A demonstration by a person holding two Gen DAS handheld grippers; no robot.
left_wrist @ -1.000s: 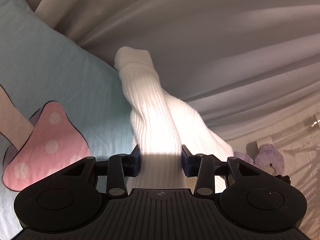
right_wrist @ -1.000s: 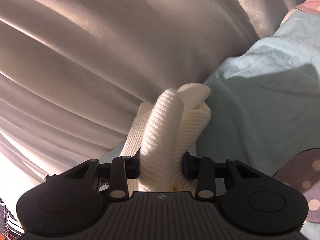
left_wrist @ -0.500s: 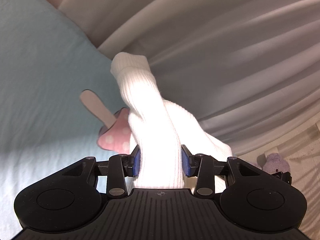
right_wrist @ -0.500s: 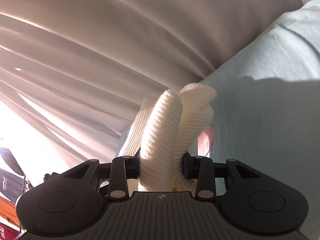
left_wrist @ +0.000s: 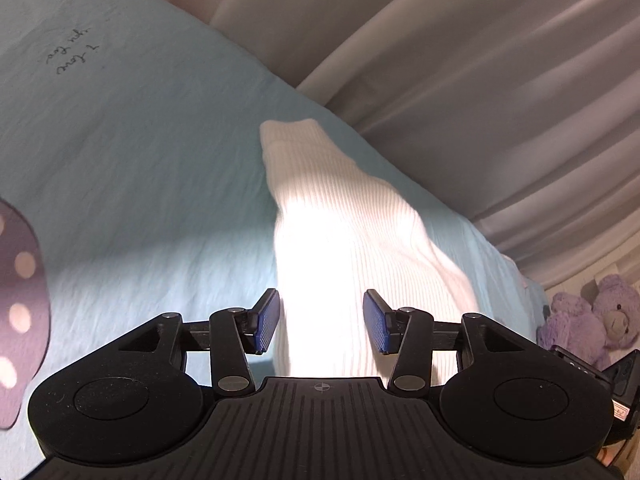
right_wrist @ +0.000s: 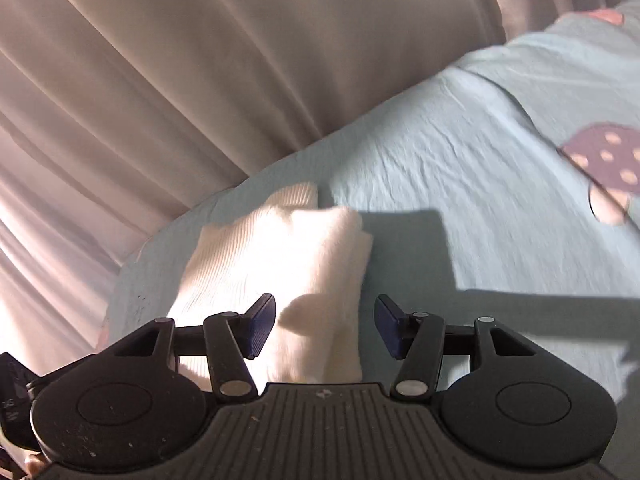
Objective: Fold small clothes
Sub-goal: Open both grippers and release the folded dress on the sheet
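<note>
A white ribbed sock, folded over on itself, lies on the light blue bed sheet near the curtain. In the left wrist view my left gripper straddles its near end. The jaws are opening, and the blue pads stand clear of the knit. The right wrist view shows the same sock as a stacked bundle. My right gripper is over its near part with the jaws opening. A gap shows between its right pad and the sock's edge.
A pale curtain hangs in folds just behind the bed edge. Mushroom prints and some handwriting mark the sheet. A purple teddy bear sits off the bed at the right. Bare sheet spreads right of the sock.
Both grippers were shut on the raised sock. They carried it across the bed and down onto the sheet, and both pairs of jaws have now spread off it.
</note>
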